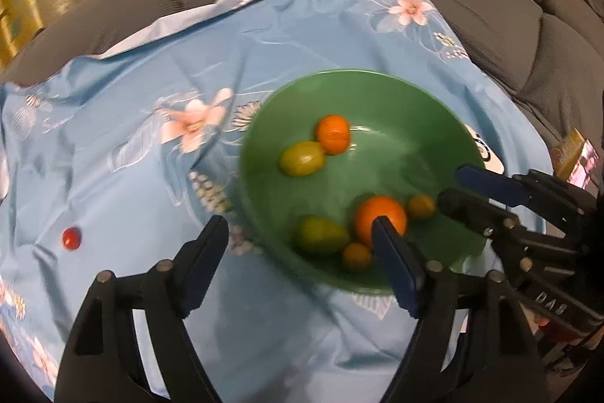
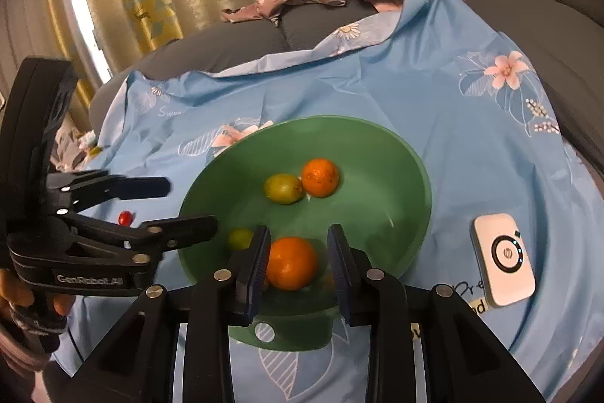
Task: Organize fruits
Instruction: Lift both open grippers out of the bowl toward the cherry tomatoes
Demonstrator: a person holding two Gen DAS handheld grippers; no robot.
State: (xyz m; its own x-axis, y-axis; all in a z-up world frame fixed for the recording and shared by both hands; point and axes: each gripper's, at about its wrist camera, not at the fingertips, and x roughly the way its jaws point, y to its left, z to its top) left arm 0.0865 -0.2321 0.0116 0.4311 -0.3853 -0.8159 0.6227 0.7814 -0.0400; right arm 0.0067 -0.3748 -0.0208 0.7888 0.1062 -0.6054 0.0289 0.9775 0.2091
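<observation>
Bowl: green bowl (image 2: 377,153) on the blue floral cloth (image 2: 434,93) spread over a sofa (image 1: 490,6).
Fruit: two oranges (image 2: 292,263), green and small yellowish fruits lie in the bowl.
Tomato: red tomato (image 1: 71,238) alone on the cloth, well apart from the bowl, toward the cloth's left edge.
Left claw (image 1: 298,240): spread wide, empty, at the bowl's near-left rim.
Right claw (image 2: 298,252): parted around the near orange; contact unclear.
Device: white device (image 2: 504,265) beside the bowl.

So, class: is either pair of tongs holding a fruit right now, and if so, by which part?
Nothing is held. The left tongs and right tongs are both open; the large orange sits in the green bowl between the right fingers, ungripped.
</observation>
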